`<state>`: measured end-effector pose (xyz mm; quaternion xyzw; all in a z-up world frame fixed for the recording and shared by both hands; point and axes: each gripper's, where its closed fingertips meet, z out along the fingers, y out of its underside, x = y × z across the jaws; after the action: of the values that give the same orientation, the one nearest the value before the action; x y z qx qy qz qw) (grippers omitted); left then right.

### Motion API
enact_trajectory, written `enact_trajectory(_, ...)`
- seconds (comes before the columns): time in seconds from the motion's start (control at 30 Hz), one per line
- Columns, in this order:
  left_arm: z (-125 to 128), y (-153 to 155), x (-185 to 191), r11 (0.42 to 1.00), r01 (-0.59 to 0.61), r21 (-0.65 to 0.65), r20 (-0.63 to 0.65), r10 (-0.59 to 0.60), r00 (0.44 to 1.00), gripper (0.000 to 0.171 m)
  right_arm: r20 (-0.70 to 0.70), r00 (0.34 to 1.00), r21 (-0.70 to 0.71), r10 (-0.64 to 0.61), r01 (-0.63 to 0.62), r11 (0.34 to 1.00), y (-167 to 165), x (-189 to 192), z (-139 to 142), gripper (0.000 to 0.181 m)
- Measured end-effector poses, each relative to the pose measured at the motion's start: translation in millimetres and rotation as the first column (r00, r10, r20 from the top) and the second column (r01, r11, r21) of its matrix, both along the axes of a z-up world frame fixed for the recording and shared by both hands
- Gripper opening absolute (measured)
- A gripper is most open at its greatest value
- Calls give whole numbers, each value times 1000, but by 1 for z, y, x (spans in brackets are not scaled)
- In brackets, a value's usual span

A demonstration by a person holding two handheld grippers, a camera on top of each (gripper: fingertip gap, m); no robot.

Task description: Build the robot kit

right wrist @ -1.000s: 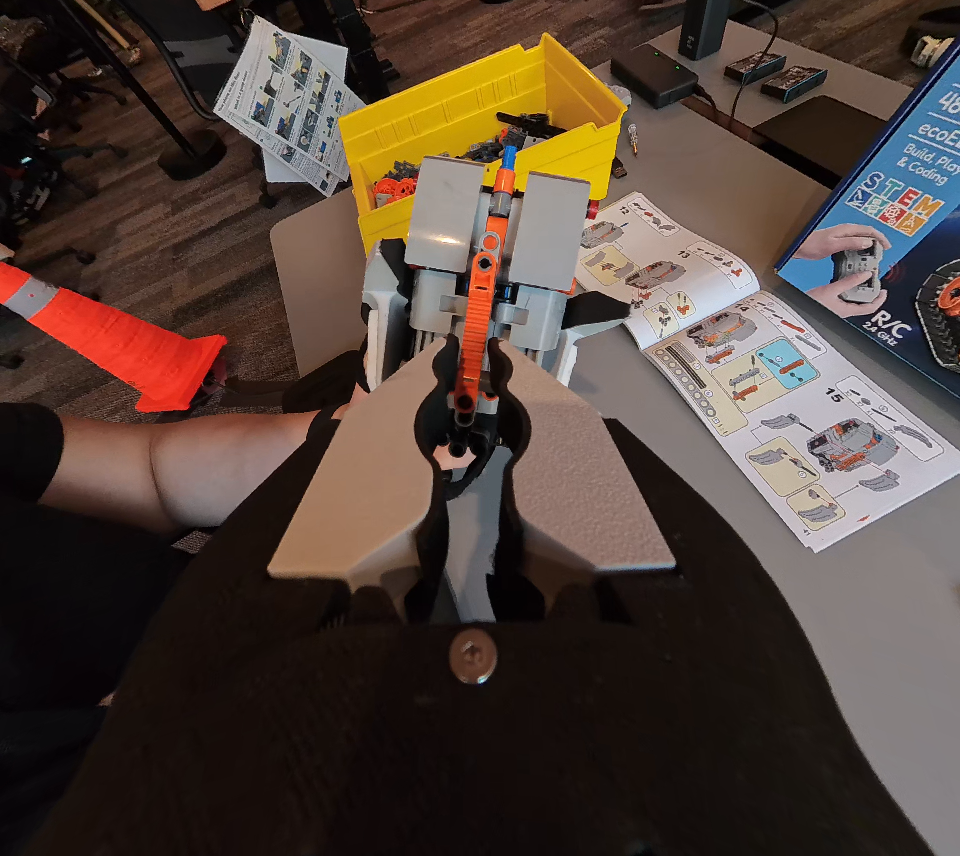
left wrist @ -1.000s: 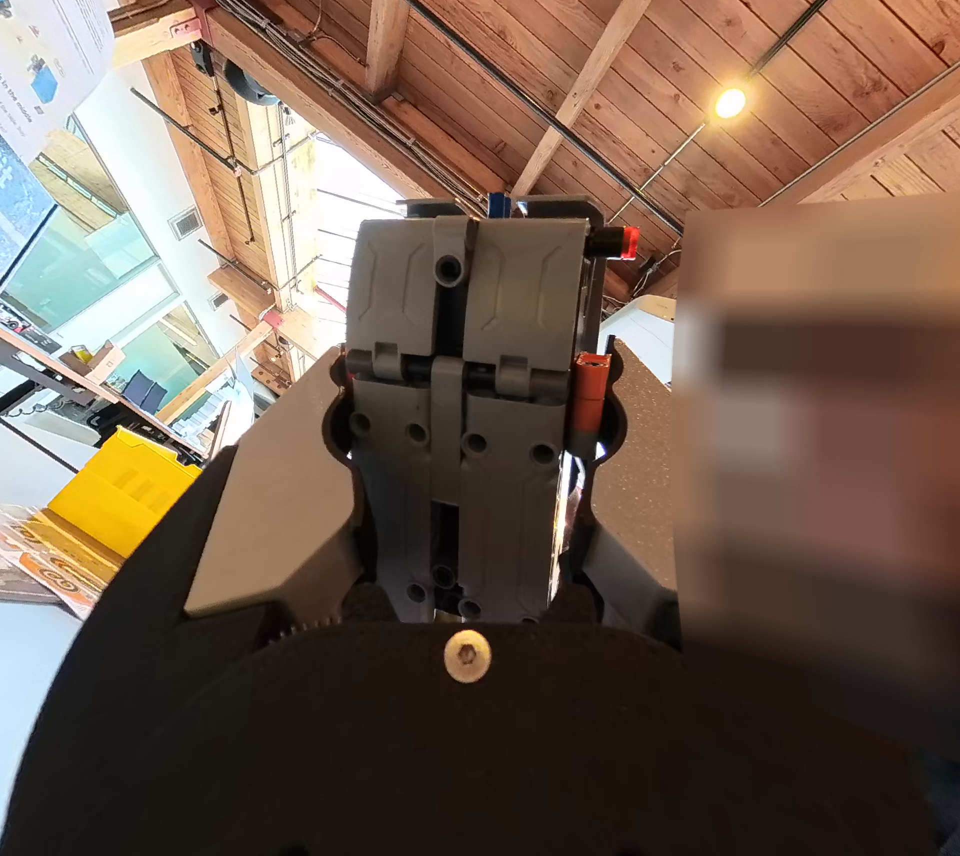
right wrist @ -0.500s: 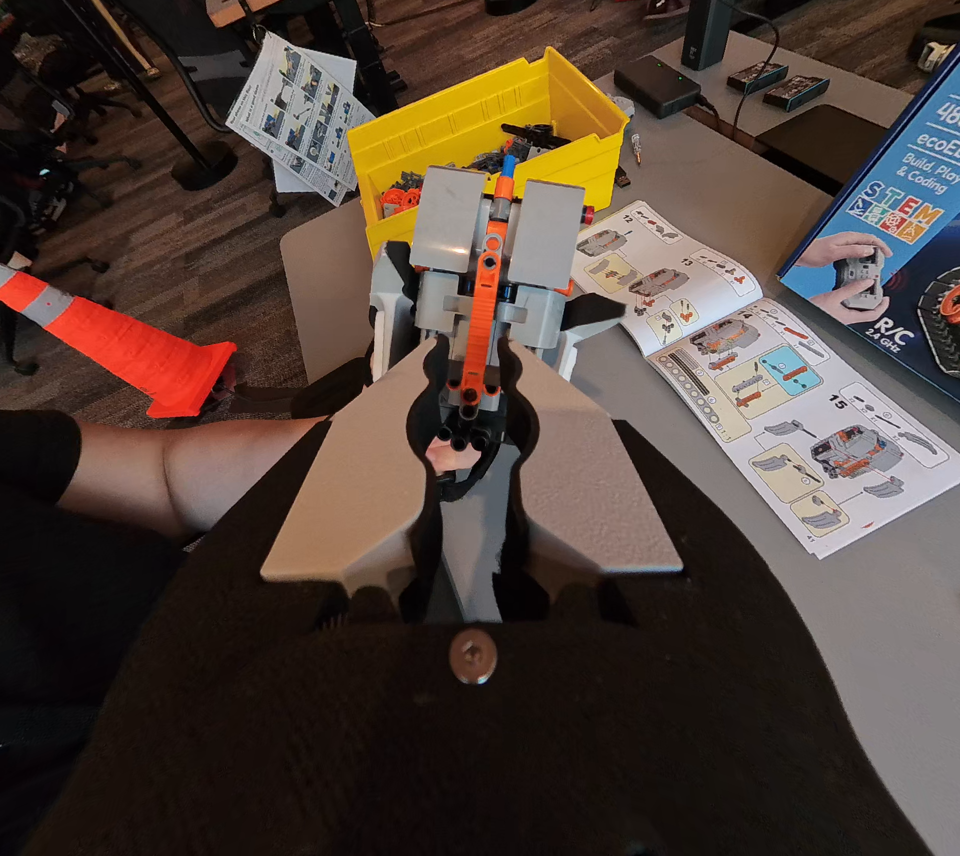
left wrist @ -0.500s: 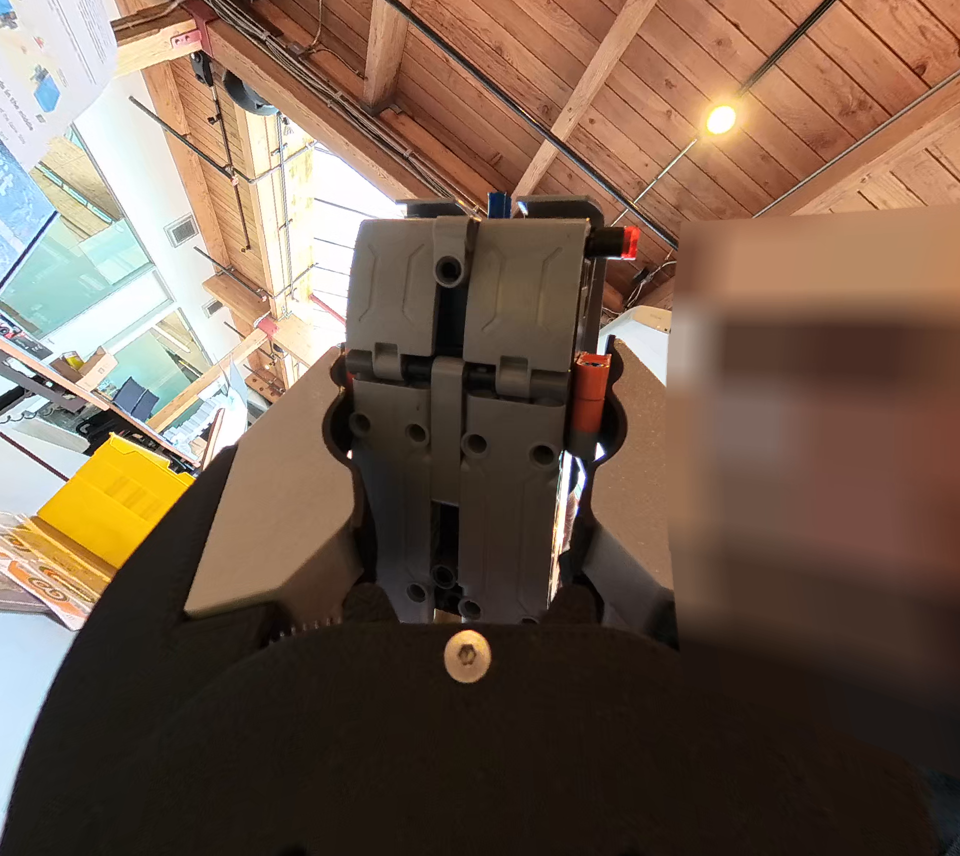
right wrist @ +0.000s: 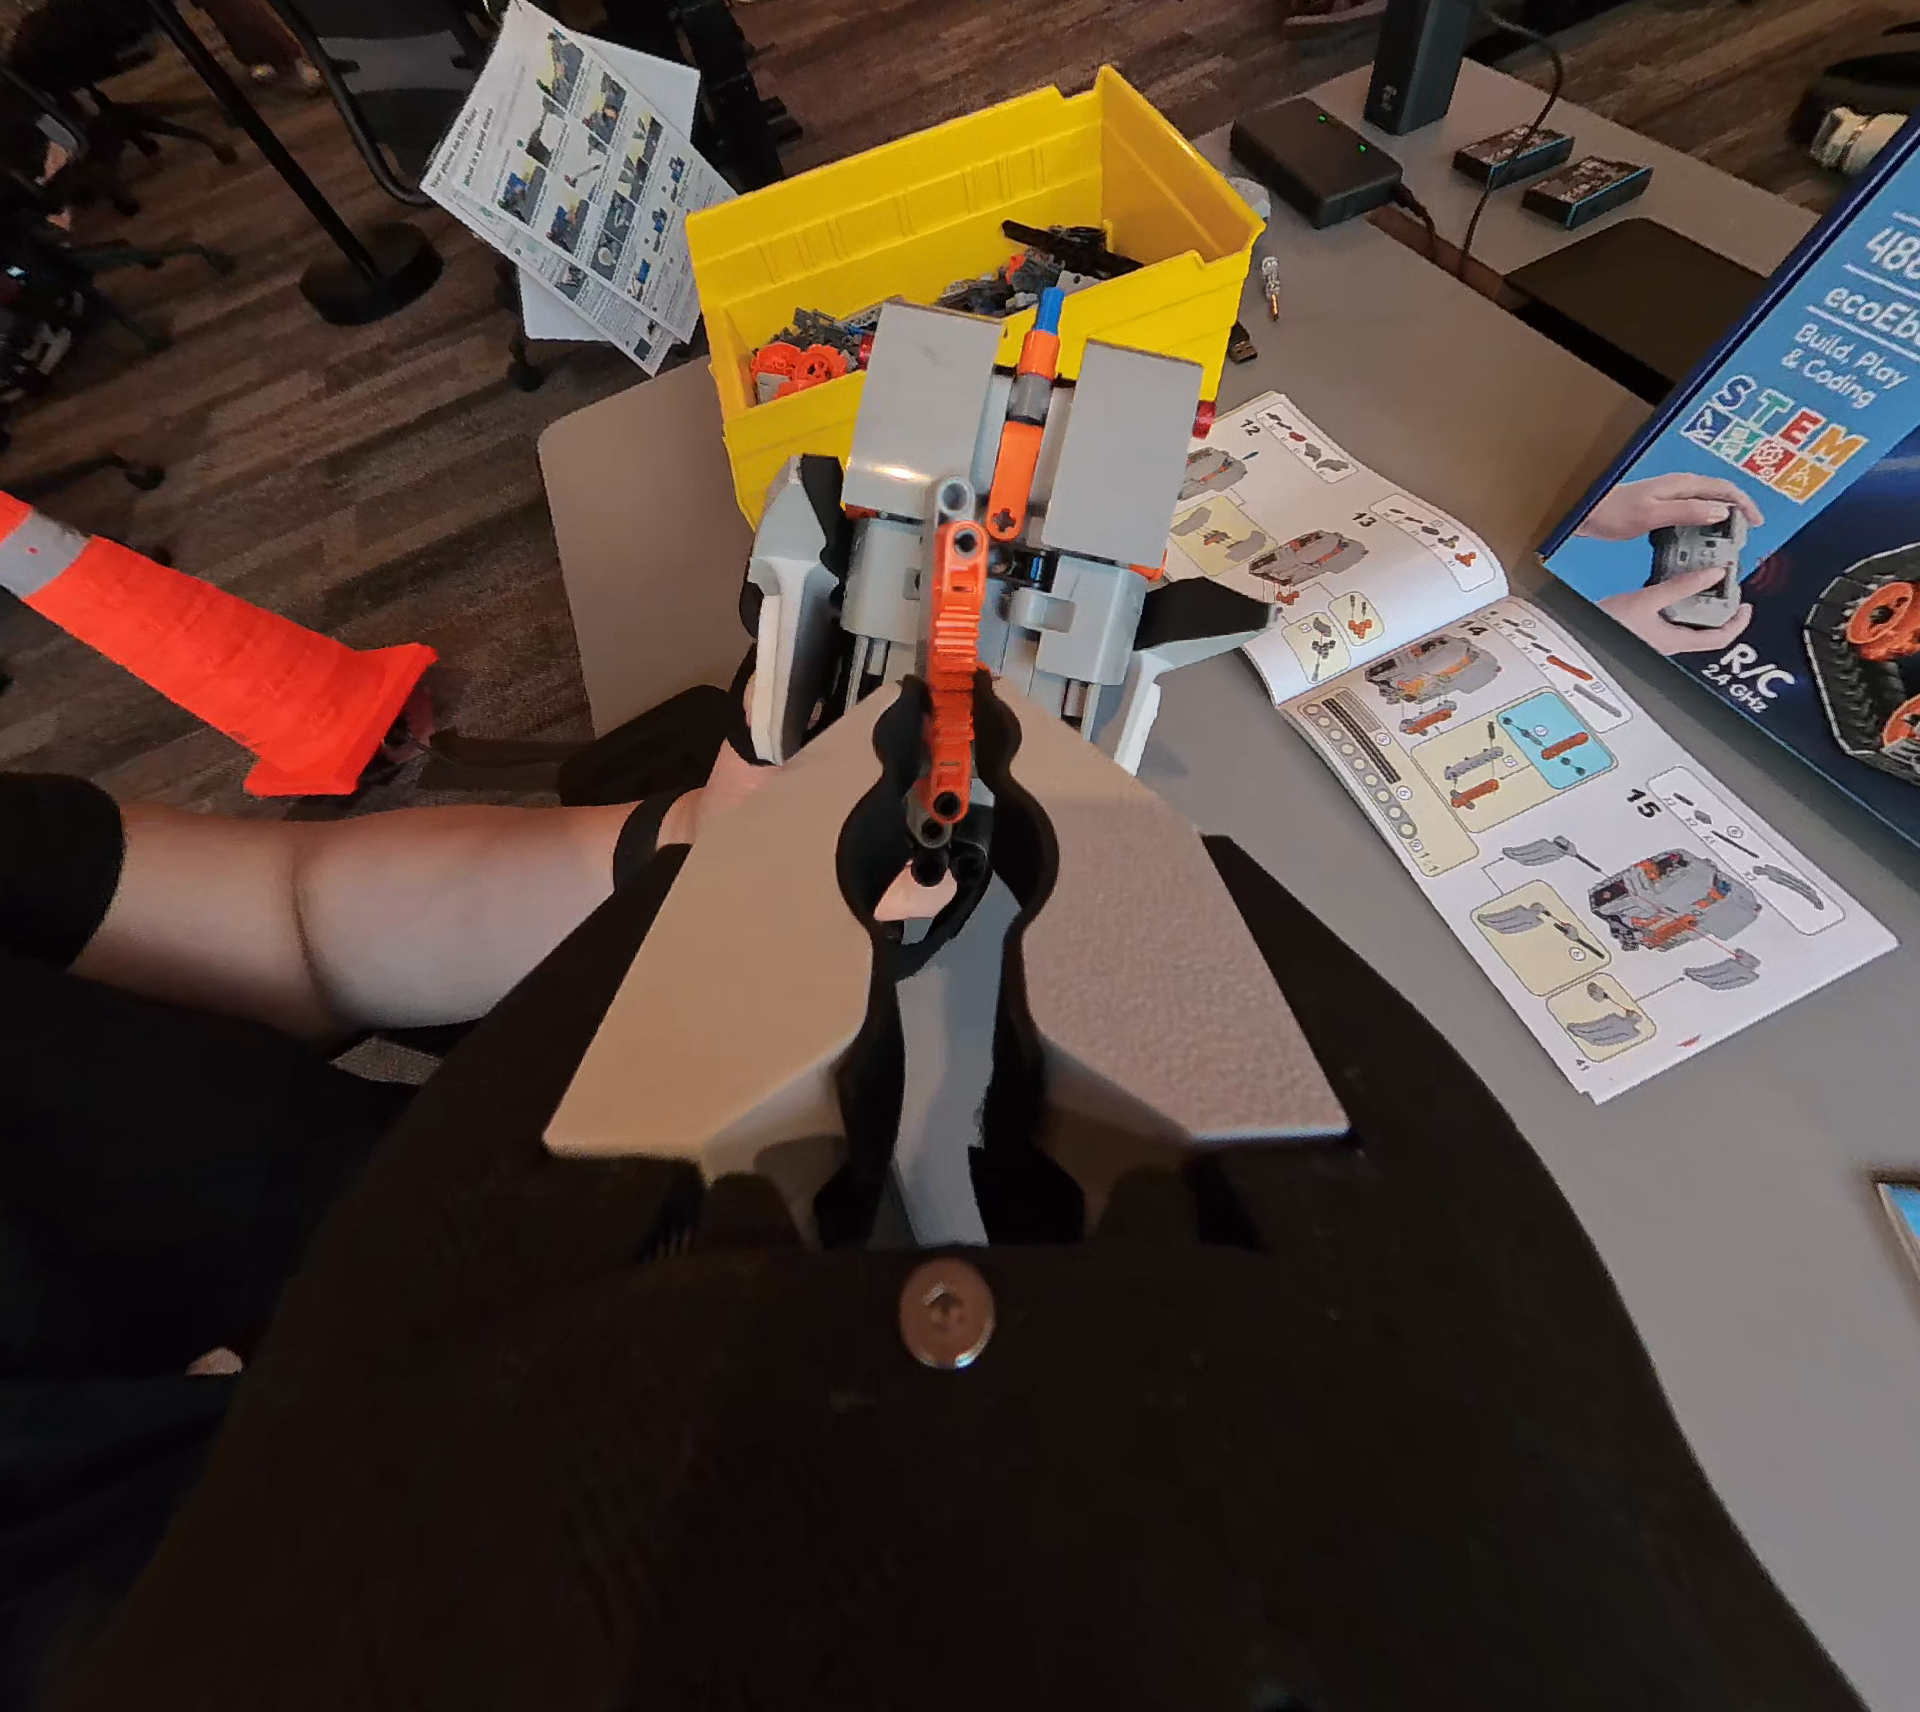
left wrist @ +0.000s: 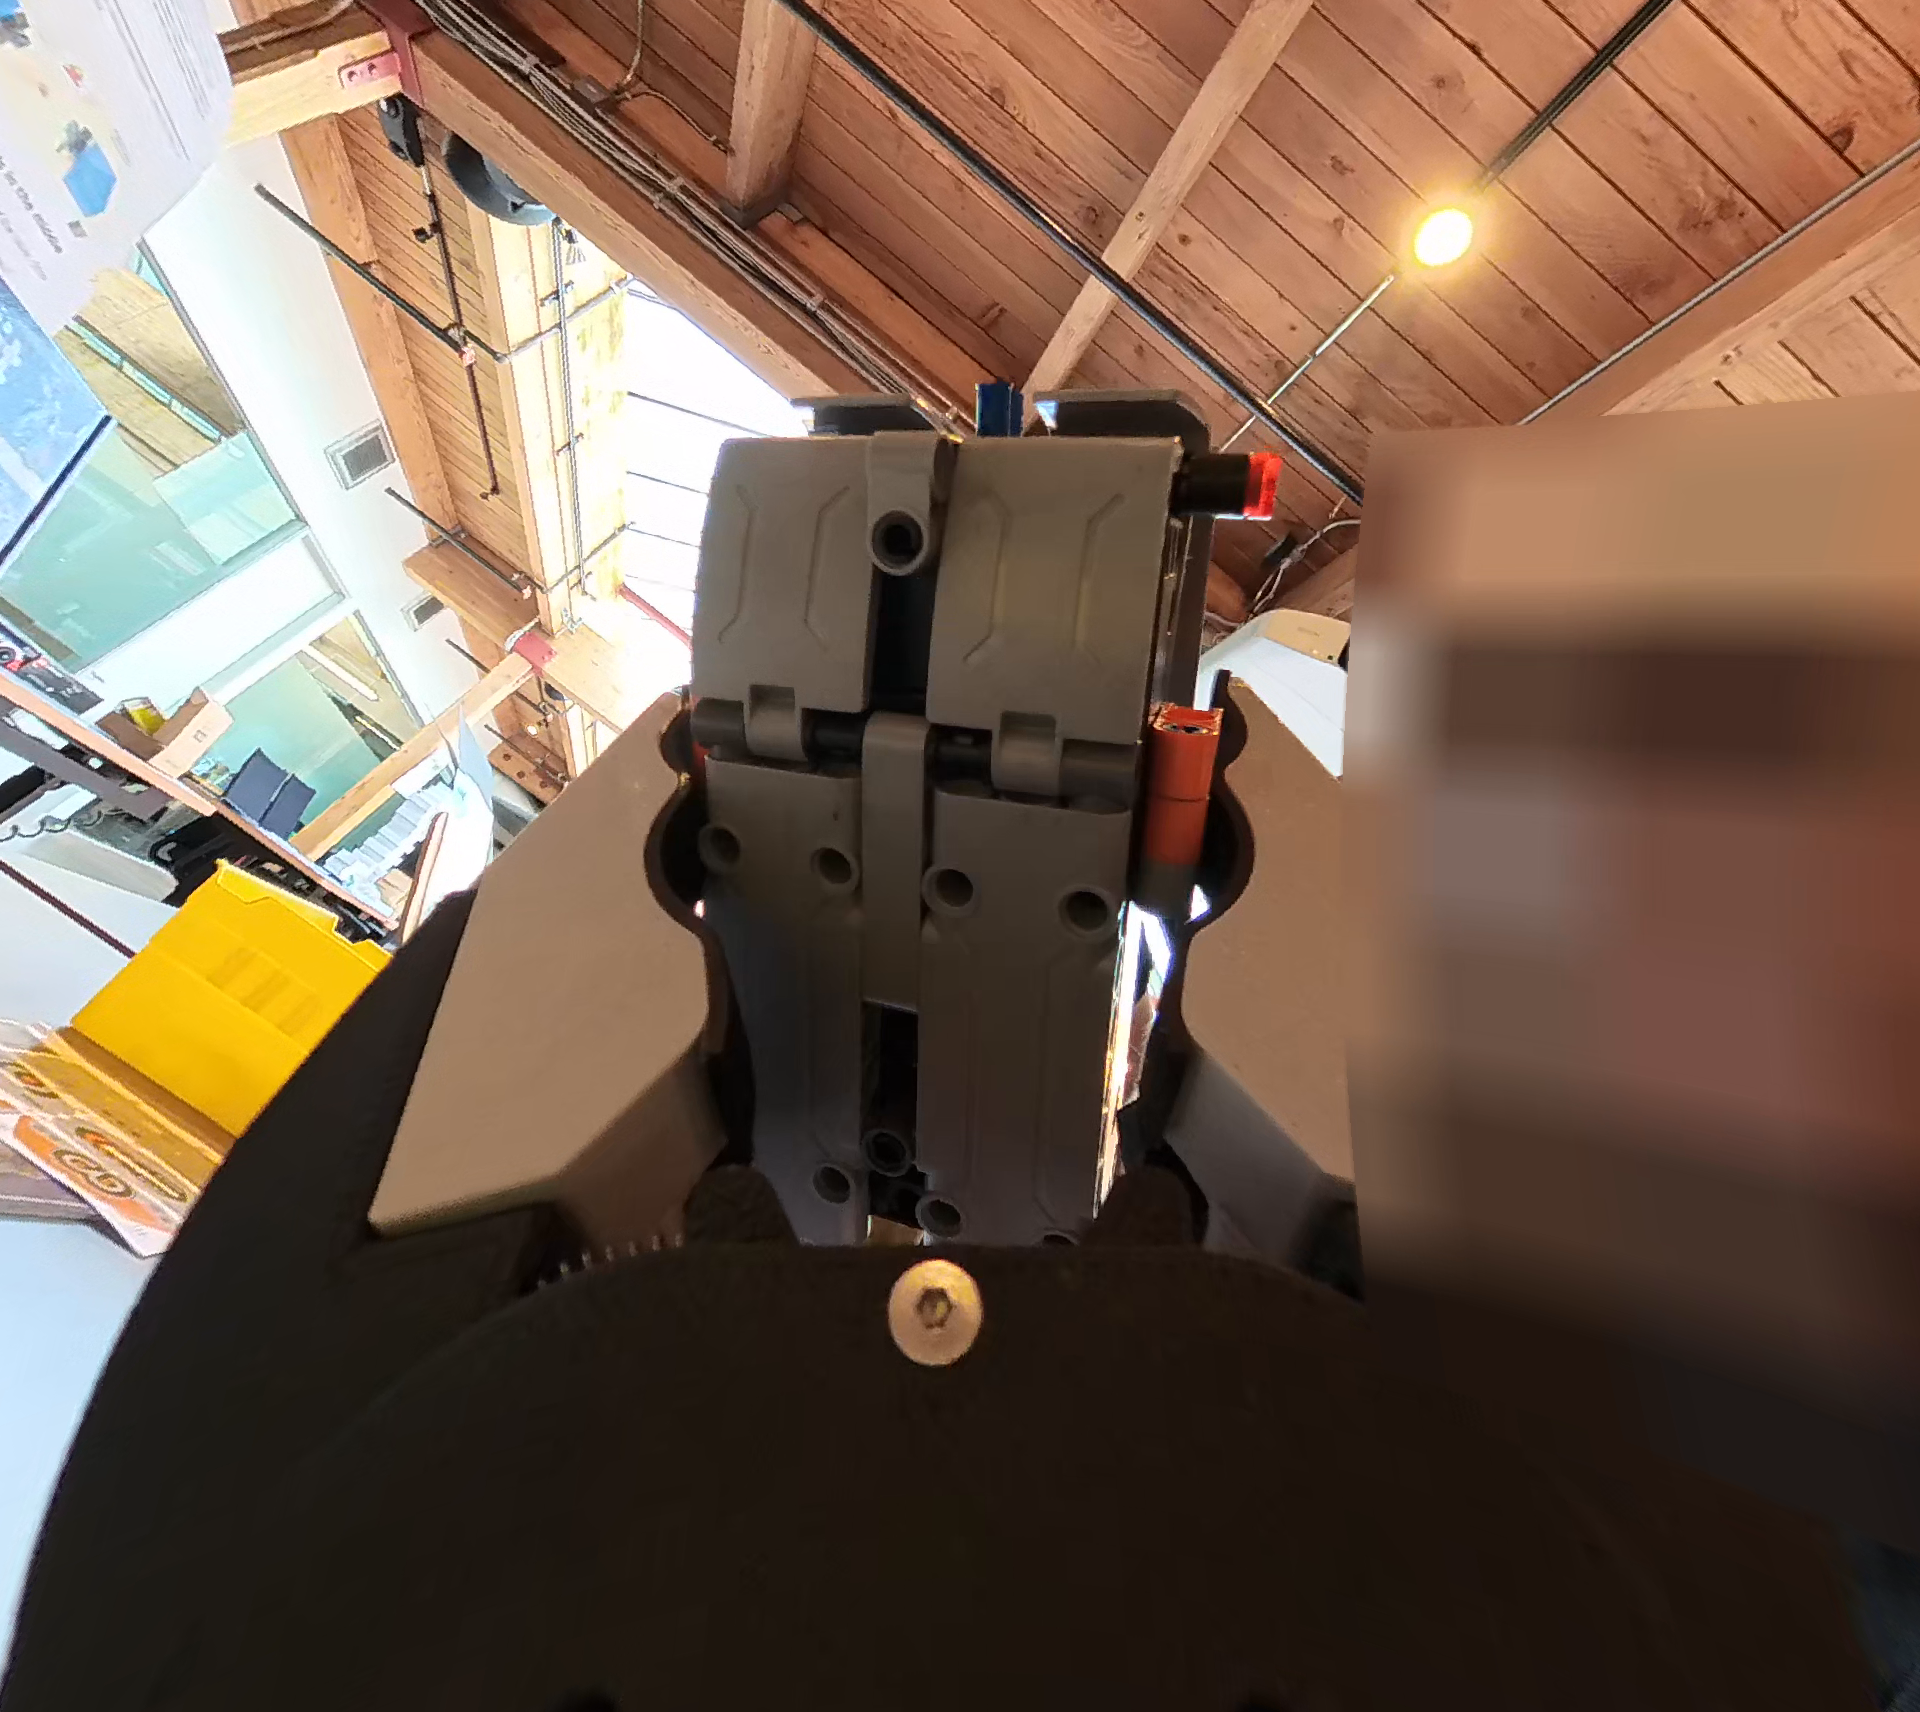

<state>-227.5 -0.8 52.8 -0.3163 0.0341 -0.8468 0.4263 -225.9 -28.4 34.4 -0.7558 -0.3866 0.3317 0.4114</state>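
Left wrist view: left gripper (left wrist: 940, 841) clamped on a grey block model (left wrist: 925, 727), pointed up at a wood plank ceiling (left wrist: 1091, 52) with one lit lamp (left wrist: 1442, 237). Model has two hinged grey panels, a blue pin on top and an orange piece on its right side. Right wrist view: same model (right wrist: 1023, 519) held up over the grey table (right wrist: 1455, 1247), right gripper (right wrist: 948, 815) closed on an orange toothed strip (right wrist: 954, 644) that sticks out of the model's near face. Behind the model a yellow bin (right wrist: 935, 228) of loose parts; right of the model an open instruction booklet (right wrist: 1507, 727), farther right a blue box (right wrist: 1787, 467). Left of the model a bare forearm (right wrist: 416, 904) and an orange cone (right wrist: 208, 654) on a dark wood floor (right wrist: 364, 467). Printed sheets (right wrist: 582, 176) hang left of the bin
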Motion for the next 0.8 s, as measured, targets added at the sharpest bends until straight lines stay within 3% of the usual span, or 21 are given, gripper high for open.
enact_trajectory(0.13,0,2,-2,1000,-2,-9,9,2,1000,94,-73,997,-16,-27,26,1000,6,7,11,6)
enact_trajectory(0.33,0,-1,-1,1000,6,1,5,-6,1000,94,-166,986,-118,3,-23,993,7,1,3,6)
enact_trajectory(0.8,0,0,-1,1000,6,-3,4,-6,1000,94,-66,998,-40,-18,16,999,11,6,5,6)
